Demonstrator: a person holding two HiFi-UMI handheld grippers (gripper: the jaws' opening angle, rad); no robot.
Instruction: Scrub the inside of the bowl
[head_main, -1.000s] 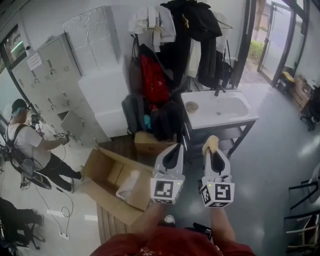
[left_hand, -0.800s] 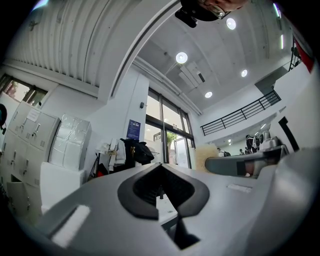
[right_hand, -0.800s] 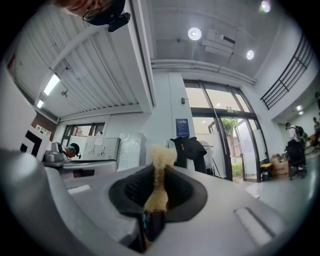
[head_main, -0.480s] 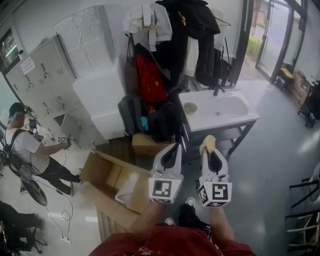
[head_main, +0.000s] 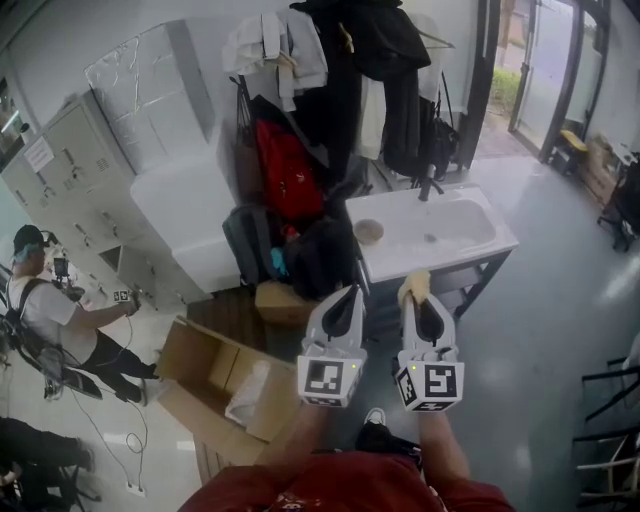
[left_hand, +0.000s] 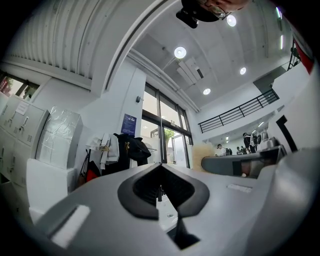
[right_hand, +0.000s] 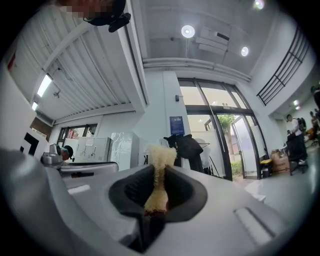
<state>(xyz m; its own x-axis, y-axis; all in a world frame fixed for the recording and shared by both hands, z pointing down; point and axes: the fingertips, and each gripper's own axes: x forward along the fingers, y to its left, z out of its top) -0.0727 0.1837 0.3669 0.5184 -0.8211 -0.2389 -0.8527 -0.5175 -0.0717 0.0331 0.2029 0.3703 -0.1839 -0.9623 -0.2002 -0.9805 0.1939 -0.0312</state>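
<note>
Nothing written here is legible: the paper notice on the grey lockers and the blue poster beside the glass doors are too small to read, and the cubes on my grippers show only black-and-white square markers. My left gripper is closed with nothing between its jaws, while my right gripper is clamped on a pale yellow sponge whose frayed end pokes out past the tips. The bowl sits at the left end of the white sink top, well ahead of both grippers and touching neither.
</note>
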